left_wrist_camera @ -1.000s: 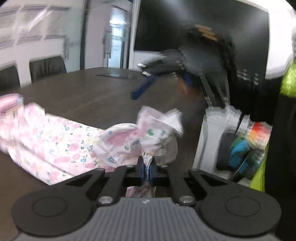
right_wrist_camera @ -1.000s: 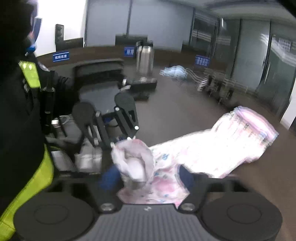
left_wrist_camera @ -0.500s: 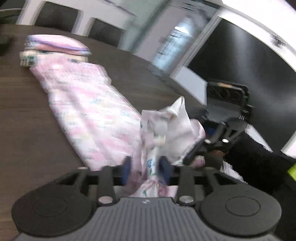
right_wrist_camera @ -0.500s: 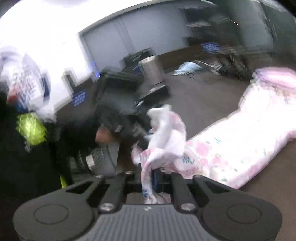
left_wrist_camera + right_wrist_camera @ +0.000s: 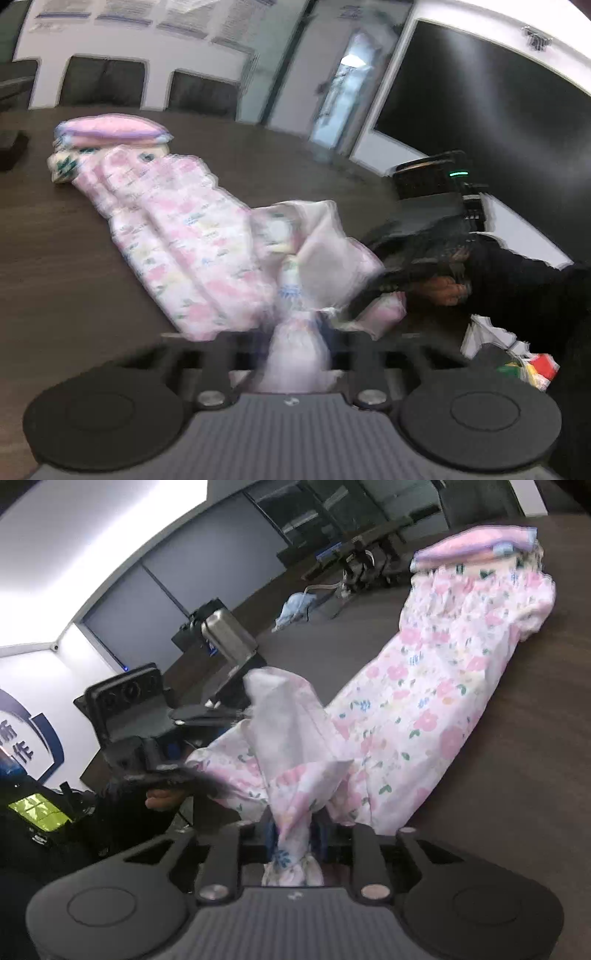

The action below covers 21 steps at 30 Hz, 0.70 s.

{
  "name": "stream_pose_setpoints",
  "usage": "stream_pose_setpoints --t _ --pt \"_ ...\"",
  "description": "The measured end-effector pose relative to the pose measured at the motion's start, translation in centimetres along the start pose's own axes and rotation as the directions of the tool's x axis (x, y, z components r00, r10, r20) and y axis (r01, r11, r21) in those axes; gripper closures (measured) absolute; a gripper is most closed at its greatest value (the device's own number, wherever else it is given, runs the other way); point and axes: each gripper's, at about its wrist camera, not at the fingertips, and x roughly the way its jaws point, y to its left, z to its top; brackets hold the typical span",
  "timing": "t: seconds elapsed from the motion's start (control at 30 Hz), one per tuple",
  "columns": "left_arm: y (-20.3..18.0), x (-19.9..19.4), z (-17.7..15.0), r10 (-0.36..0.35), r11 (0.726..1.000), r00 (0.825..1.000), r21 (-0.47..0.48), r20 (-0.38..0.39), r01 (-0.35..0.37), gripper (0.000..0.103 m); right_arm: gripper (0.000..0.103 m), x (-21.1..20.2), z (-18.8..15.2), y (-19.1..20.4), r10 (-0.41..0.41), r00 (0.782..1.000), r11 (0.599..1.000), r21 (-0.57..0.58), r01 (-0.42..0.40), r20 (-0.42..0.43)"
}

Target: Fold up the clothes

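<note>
quick count of what's on show: one long floral garment [image 5: 424, 709] stretched across one dark tabletop [image 5: 55, 266], plus one small stack of folded pink fabric [image 5: 110, 131] at its far end. Two hand-held grippers, the left hand-held gripper [image 5: 295, 339] and the right hand-held gripper [image 5: 295, 834], each with a bunch of that same garment between its fingers. At least three dark chairs [image 5: 99, 85] along the wall in the left view, though it's blurry. One metal canister [image 5: 229, 638], one light blue cloth heap [image 5: 295, 609], and one black block [image 5: 11, 147] at the tabletop's edge
</note>
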Motion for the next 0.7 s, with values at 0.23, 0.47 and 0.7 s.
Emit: stream_pose_setpoints --t 0.23,0.47,0.7 --pt "3.4 1.4 1.0 0.028 0.977 1.000 -0.213 -0.008 -0.029 0.064 0.071 -2.4 0.9 2.0 -0.182 0.968 0.977 -0.077 0.198 0.170" --pt "3.0 -3.6 -0.5 0.227 0.955 0.961 -0.232 0.161 -0.186 0.046 0.096 2.3 1.6 2.8 -0.430 0.890 0.881 -0.143 0.450 0.152" --pt "-4.7 -3.4 -0.9 0.294 0.956 0.943 -0.043 0.155 -0.291 0.046 0.093 3.2 2.2 3.1 -0.501 0.854 0.836 -0.176 0.520 0.142"
